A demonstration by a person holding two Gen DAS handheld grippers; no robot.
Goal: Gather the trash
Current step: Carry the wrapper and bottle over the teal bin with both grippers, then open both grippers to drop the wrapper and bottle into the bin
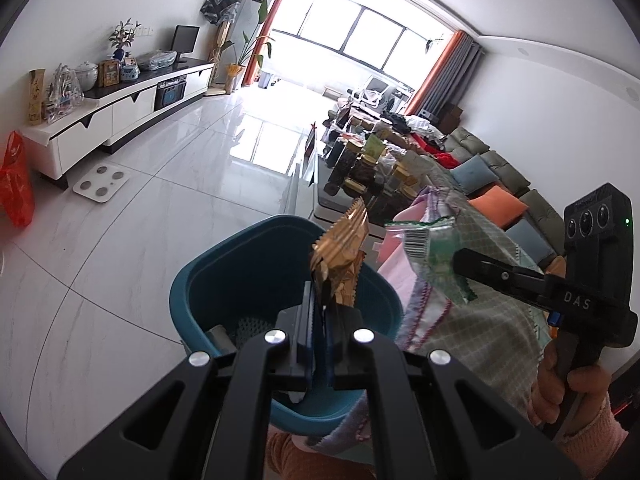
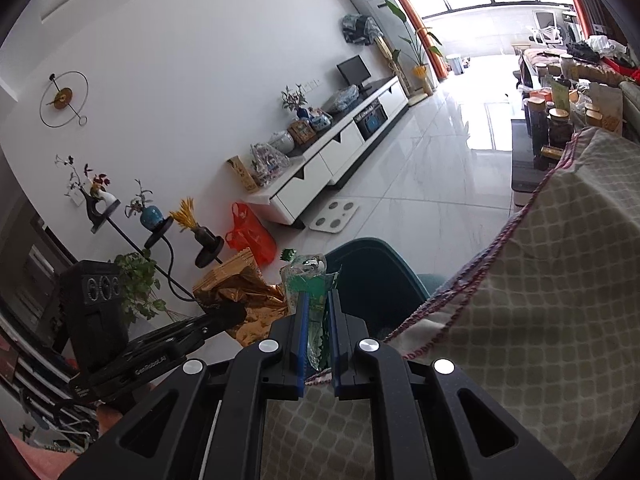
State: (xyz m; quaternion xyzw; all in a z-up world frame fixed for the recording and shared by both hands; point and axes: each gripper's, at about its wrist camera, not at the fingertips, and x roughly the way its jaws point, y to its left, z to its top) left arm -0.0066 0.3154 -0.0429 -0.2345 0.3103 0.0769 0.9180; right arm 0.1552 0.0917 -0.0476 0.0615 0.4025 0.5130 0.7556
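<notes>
My left tongs [image 1: 320, 312] are pressed together on a gold wrapper [image 1: 340, 252]. Its long axis stands nearly upright, and the zigzag end points up and away from me, above the teal bin [image 1: 208, 280]. My right tongs [image 2: 318, 320] pinch a green wrapper [image 2: 310, 276], also upright with its crumpled clear end on top, just beside the gold one and near the rim of the bin. To the right is the surface, covered by a checked cloth [image 2: 540, 280]. The bin stands on a white tiled floor [image 1: 132, 208]; a white TV cabinet [image 1: 120, 108] runs along the far wall.
</notes>
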